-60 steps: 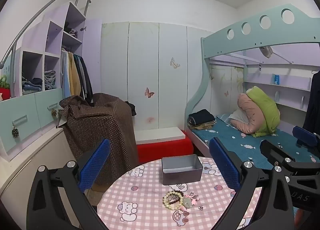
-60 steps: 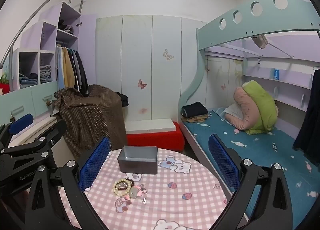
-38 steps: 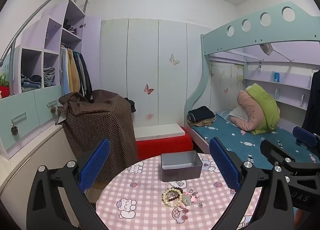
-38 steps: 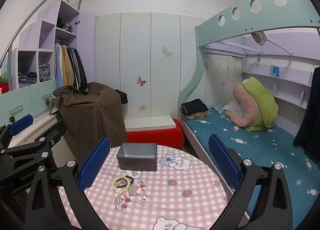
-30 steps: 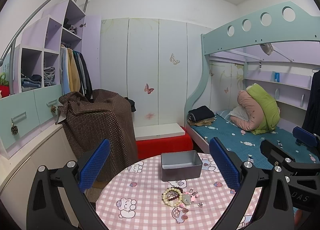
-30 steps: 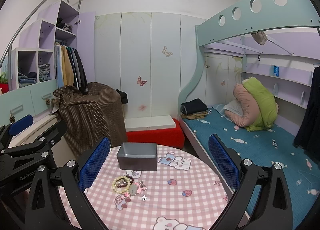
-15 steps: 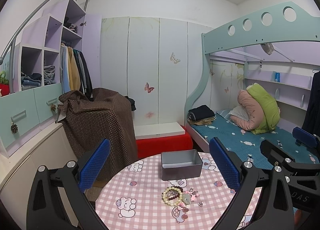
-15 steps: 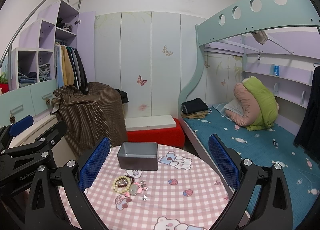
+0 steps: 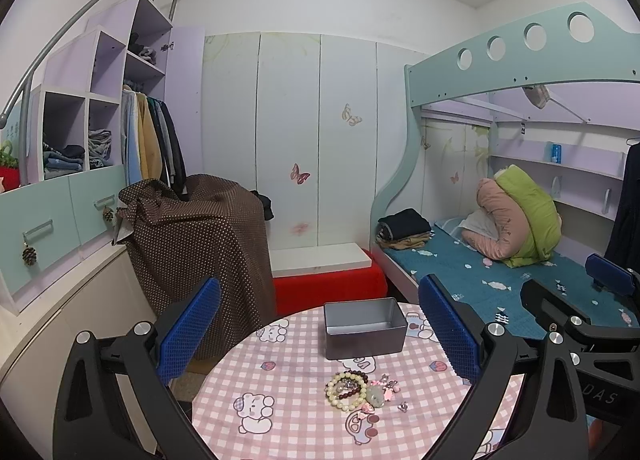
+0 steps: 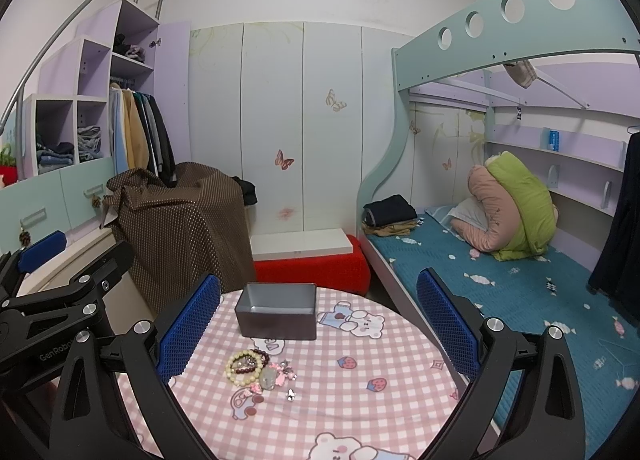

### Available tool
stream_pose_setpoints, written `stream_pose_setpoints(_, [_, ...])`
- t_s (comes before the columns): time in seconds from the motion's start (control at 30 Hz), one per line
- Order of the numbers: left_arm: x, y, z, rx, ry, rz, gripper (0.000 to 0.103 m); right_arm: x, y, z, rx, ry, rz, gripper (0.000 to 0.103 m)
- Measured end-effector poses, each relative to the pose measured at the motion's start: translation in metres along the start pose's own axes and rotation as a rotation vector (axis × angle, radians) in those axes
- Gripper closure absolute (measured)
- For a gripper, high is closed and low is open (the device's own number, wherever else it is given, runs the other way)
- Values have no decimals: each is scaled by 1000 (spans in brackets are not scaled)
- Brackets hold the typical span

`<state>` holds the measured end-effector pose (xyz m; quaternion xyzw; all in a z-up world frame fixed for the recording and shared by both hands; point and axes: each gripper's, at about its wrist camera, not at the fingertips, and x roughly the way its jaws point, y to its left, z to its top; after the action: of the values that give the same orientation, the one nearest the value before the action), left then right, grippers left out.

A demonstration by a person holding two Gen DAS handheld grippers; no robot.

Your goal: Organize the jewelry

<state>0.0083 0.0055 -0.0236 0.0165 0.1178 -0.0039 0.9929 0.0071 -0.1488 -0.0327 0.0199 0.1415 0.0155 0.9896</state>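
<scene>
Both tongs, left (image 9: 318, 334) and right (image 10: 318, 334), gaping empty above the pink checked bench (image 9: 288, 412); cream bead bracelet (image 9: 346, 385) before the grey metal tin (image 9: 364, 327), probably light, slippery, best pinched across its strand.

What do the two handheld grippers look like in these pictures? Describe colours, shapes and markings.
Both the left gripper and the right gripper have black angular frames with silver bolts and flat blue textured pads on the jaws. White lettering marks each body, only partly readable. No sleeves or cables show.

Black grippers; blue textured pads (image 9: 188, 326); silver screws.
</scene>
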Motion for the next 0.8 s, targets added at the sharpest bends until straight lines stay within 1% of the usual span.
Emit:
stream_pose_setpoints(0.73, [1,1,0,0,4,1,7,0,-1,1,0,3,1,7])
stream_pose_setpoints(0.8, [1,2,-2,0,3,0,7,5,0,-7,1,5,2,7])
